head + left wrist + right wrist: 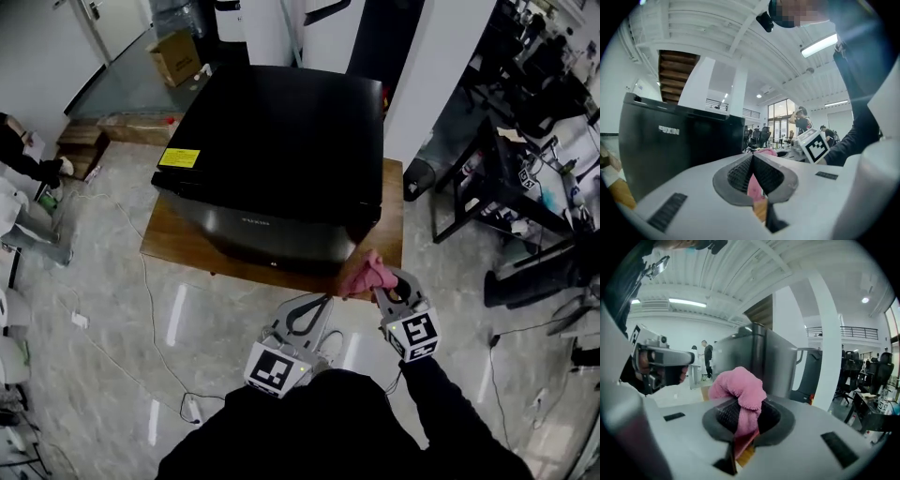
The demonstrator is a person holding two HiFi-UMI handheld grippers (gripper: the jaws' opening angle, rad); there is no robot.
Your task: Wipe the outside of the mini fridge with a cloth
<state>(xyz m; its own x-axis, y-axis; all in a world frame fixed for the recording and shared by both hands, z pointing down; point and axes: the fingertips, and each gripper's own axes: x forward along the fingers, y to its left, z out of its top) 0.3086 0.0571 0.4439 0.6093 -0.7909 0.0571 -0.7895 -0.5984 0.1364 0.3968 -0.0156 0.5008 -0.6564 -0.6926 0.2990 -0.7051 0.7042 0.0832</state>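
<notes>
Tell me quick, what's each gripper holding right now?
Left gripper: closed, holding nothing.
Right gripper: closed on the pink cloth.

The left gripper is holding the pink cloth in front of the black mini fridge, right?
No: the right gripper holds the pink cloth, clamped between its jaws in the right gripper view. The rest stands: it is in front of the black mini fridge.

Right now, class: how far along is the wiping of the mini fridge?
Done: the pink cloth is clamped in the right gripper. In hand: it is near the mini fridge front corner, not visibly touching. To do: apparently all the wiping. The left gripper is shut, empty.
</notes>
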